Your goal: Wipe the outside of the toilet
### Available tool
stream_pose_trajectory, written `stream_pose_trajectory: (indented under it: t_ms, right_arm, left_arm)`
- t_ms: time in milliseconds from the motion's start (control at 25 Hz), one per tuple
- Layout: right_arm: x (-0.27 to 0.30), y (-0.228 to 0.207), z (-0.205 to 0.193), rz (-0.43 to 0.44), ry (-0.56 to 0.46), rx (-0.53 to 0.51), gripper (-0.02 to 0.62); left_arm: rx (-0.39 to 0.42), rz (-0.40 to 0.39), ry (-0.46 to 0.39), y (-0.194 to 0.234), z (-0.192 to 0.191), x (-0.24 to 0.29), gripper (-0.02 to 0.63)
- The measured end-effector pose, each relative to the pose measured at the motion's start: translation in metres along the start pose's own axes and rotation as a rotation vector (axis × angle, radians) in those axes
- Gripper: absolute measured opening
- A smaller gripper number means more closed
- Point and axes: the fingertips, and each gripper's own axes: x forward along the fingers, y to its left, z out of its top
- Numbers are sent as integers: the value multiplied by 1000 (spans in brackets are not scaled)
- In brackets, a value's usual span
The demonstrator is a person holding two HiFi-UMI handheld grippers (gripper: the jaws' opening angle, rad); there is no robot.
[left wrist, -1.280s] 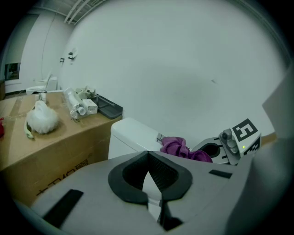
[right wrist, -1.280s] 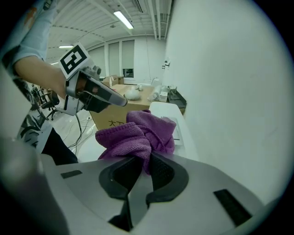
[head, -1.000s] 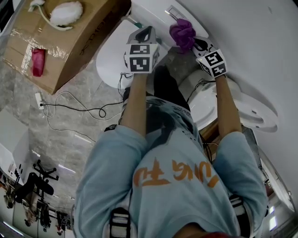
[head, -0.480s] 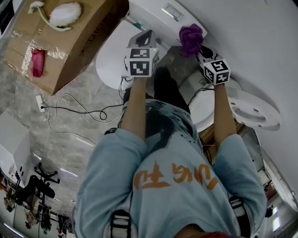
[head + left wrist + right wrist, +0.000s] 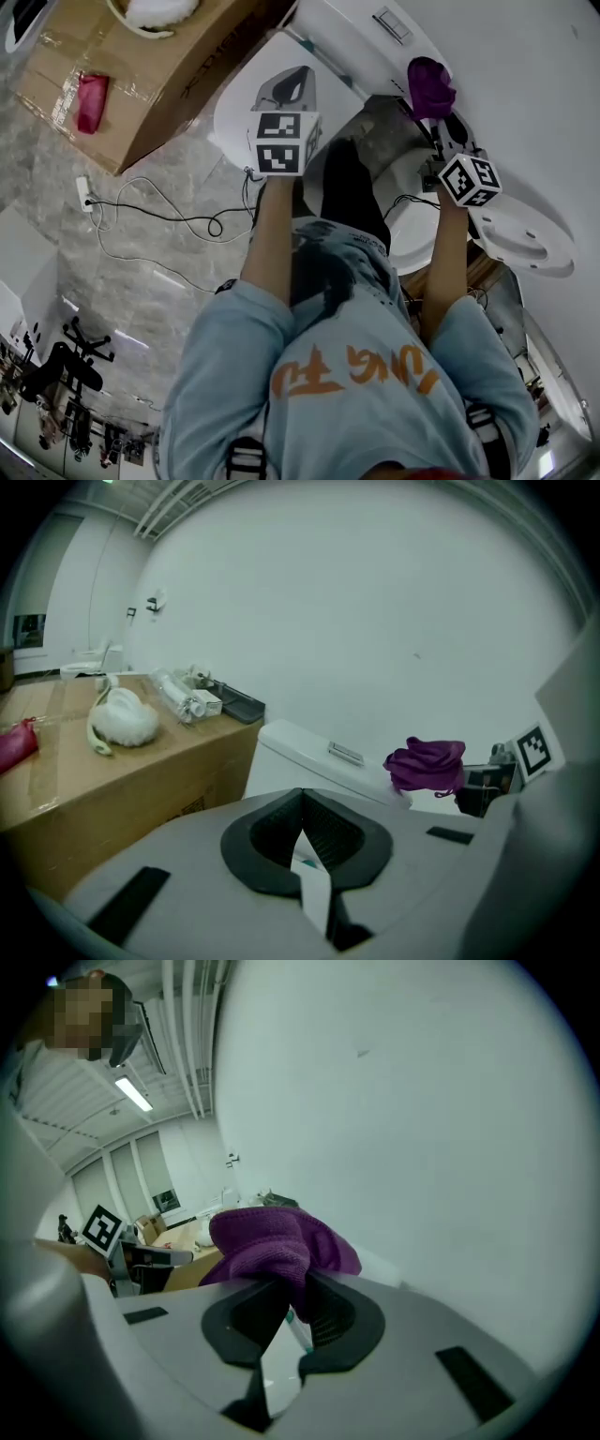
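Observation:
The white toilet tank [image 5: 349, 33] with its flush button [image 5: 392, 25] stands against the wall, and the lid [image 5: 246, 117] spreads below it. My right gripper [image 5: 434, 111] is shut on a purple cloth [image 5: 429, 84], held at the tank's right end. In the right gripper view the purple cloth [image 5: 277, 1241] bulges out over the closed jaws of the right gripper [image 5: 289, 1288]. My left gripper [image 5: 289, 82] hovers over the lid, shut and holding nothing. The left gripper [image 5: 302, 803] faces the tank [image 5: 319, 761] with the cloth [image 5: 427, 764] to its right.
A cardboard box [image 5: 141, 84] stands left of the toilet, with a red item [image 5: 89, 101] and a white fluffy brush [image 5: 120, 719] on top. Cables and a power strip [image 5: 84, 199] lie on the marble floor. Another white ceramic fixture [image 5: 520, 234] sits to the right.
The right gripper has carried the purple cloth rightward along the tank, away from the flush button. The left gripper stays shut over the lid. The head view has shifted.

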Motion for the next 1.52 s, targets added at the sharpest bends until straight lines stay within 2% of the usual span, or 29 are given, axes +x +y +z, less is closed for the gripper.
stream_pose_trajectory:
  t_ms: [280,440,600,760,1000,1200,1520]
  right_arm:
    - [37,75,28,171,-72,75,55]
    - [83,118,28,271,-57,38,55]
    - [127,144,8,339,-54,14,57]
    - [157,151,-11,336,-47,14,55]
    - [195,153,-37,317,-101,98,57]
    - [225,151,-43,300,-146,156,57]
    - [270,145,-45,253,-213,199,57]
  left_arm:
    - [-16,45,-5,42,-21,-11,25]
    - [14,44,-43,56,-12,-1,25]
    - [51,46,-61,74,-15,15,25]
    - [74,53,-63,86,-22,27,25]
    - [128,68,-65,105,-43,48,25]
    - [161,49,-75,113,-41,69,25]
    - [166,73,-85,132,-40,84,25]
